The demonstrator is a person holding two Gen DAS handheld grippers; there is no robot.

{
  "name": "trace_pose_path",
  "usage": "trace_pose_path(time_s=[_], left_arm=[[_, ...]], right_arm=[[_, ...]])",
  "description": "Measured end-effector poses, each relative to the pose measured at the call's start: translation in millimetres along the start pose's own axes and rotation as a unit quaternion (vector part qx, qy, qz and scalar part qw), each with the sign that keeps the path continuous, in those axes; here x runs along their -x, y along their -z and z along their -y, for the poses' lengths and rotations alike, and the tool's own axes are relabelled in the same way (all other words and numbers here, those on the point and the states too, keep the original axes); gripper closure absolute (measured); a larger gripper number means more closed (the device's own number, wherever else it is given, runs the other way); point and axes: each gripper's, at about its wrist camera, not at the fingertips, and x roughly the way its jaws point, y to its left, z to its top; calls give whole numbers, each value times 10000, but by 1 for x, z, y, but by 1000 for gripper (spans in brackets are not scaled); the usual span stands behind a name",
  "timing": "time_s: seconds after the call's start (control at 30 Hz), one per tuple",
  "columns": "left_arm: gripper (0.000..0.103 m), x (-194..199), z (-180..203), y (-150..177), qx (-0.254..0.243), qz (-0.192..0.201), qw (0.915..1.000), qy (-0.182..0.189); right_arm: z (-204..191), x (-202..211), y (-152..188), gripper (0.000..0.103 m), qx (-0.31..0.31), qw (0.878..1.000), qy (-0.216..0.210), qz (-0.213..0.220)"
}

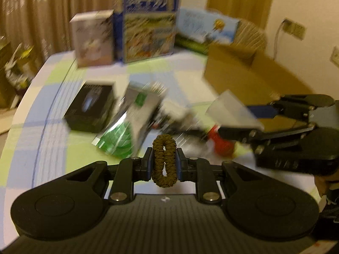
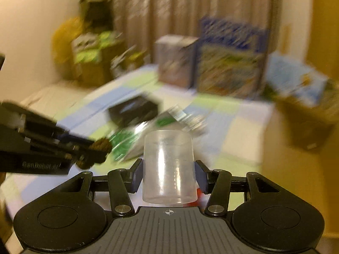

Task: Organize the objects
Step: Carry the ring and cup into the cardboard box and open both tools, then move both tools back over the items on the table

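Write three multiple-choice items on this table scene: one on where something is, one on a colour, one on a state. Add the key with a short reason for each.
1. Where is the black box?
A. On the checked tablecloth, left of the green packet
B. Inside the cardboard box
C. In the right tool

2. What colour is the hair tie?
A. Red
B. Brown
C. White

3. What is the state of the left tool?
A. Wide open
B. Shut on the hair tie
C. Shut on the clear plastic cup

Key: 1 A, the box lies flat on the cloth beside the packet. 2 B, the loop looks dark brown. 3 B, both fingers press the loop's sides; the right tool has the cup.
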Motion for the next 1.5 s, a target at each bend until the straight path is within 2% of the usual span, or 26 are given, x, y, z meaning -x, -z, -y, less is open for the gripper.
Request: trace_pose_path(time_s=[0.1,0.23,0.37,0.43,0.57,0.6,0.63,0.7,0.77,0.9,1.0,1.07,1.17,1.23,1.33,1.5], left_arm=[[86,5,30,-29,-157,299,9988,355],[86,6,79,-69,-502,667,9935,779],[86,-10,127,-91,-863,786,9873,1075],[86,-23,145,-95,-963,751,9854,1189],[83,-46,173,-100,-1121,693,9822,1342],[73,-51,178,-101,-1121,705,9812,1406],[56,-57,182,-102,-1103,723,9806,1452],[42,-67,186,-103,-1096,703,9798,1519],[42,-67,184,-100,-1072,682,9806,1491],[42,-65,171,-97,-1095,638,9845,1213],[34,-61,153,-92,-991,602,9888,942],[33,-57,141,-90,-853,560,9910,871],[26,-50,127,-86,-829,577,9922,731],[20,-44,119,-84,-867,629,9925,586],[17,-35,106,-82,-848,685,9931,438],[15,-17,79,-79,-762,772,9940,133]], right_arm=[[35,33,-17,55,-322,9958,749,409],[95,64,-23,55,-926,9802,1673,520],[145,84,-7,55,-1799,9581,2134,637],[162,88,6,54,-2152,9507,2161,554],[181,94,19,54,-2288,9466,2234,407],[184,96,20,54,-2300,9455,2270,401],[188,98,22,54,-2335,9445,2277,393],[195,105,29,54,-2455,9430,2220,359],[199,103,32,54,-2542,9425,2145,312],[194,100,34,54,-2518,9458,2033,278],[192,93,32,54,-2537,9474,1935,244],[191,90,31,54,-2552,9486,1857,234],[187,85,28,54,-2502,9523,1730,248],[182,84,25,47,-2428,9540,1730,313],[177,85,21,38,-2329,9546,1801,460],[169,90,15,37,-2376,9527,1747,733]])
